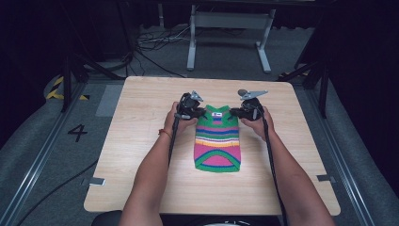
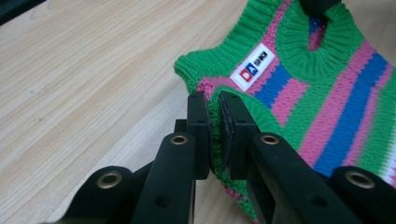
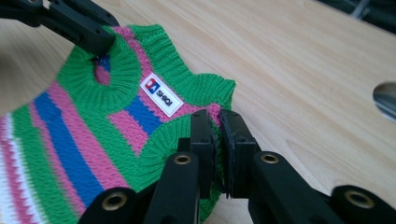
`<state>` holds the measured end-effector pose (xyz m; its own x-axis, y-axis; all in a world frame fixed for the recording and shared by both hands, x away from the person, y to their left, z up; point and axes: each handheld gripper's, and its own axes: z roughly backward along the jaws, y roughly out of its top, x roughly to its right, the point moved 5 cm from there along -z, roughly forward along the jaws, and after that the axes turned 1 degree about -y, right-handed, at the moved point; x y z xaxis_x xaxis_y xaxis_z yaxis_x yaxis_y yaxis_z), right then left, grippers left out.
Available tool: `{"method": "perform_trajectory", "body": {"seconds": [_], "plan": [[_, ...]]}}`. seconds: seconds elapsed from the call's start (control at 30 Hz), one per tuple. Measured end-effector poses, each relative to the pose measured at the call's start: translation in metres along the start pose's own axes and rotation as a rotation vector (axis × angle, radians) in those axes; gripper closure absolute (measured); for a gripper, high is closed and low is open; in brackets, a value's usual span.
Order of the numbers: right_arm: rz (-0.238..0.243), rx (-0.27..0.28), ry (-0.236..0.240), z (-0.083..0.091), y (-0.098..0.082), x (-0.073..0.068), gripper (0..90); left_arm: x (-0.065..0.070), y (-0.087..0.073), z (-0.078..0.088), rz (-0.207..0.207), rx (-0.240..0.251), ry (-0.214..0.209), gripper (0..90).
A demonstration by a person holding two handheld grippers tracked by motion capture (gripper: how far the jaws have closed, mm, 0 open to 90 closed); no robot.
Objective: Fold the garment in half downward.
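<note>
1. Small striped knitted sweater (image 1: 217,141) lies flat on the wooden bench (image 1: 141,141), near the middle, neck end toward the far edge, hem toward the person.
2. Stripes run green, pink, blue, with white and orange bands lower down; green ribbed collar (image 2: 303,51) and green hem.
3. White label (image 2: 252,66) sewn just below the collar; in the right gripper view the same label (image 3: 161,94) shows a red-and-blue mark and dark letters.
4. Left tongs (image 1: 196,113) sit at the sweater's left shoulder. In the left gripper view, left tongs (image 2: 215,116) are clamped on the green knit edge, fabric pinched between the two pads.
5. Right tongs (image 1: 236,112) sit at the opposite shoulder. In the right gripper view, right tongs (image 3: 217,135) are likewise clamped on the green-and-pink shoulder edge.
6. Both shoulder corners look slightly raised off the bench where pinched; the body of the sweater rests on the wood.
7. The other gripper's black jaws reach in at the far shoulder at the top of each gripper view.
8. Person's forearms come in from the near edge, one on each side of the sweater; a cable trails back along each arm.
9. Floor beyond the bench: grey carpet, loose cables, a white table frame.
</note>
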<state>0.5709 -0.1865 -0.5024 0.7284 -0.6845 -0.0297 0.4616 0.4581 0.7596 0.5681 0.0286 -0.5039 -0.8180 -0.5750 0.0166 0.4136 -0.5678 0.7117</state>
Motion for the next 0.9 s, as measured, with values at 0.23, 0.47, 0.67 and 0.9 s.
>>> {"method": "perform_trajectory", "body": {"seconds": [0.23, 0.47, 0.67, 0.9], "plan": [[0.041, 0.06, 0.054, 0.018, 0.005, -0.013, 84.7, 0.016, 0.002, 0.018, -0.069, 0.027, -0.021, 83.5], [0.089, 0.1, 0.099, 0.036, 0.001, -0.025, 84.0, 0.027, -0.001, 0.036, -0.132, 0.056, -0.025, 83.5], [0.122, 0.143, 0.131, 0.051, -0.002, -0.033, 84.1, 0.033, -0.006, 0.044, -0.17, 0.063, -0.015, 83.4], [0.156, 0.162, 0.169, 0.062, -0.008, -0.041, 83.8, 0.043, -0.012, 0.05, -0.216, 0.071, -0.024, 82.9]]}}
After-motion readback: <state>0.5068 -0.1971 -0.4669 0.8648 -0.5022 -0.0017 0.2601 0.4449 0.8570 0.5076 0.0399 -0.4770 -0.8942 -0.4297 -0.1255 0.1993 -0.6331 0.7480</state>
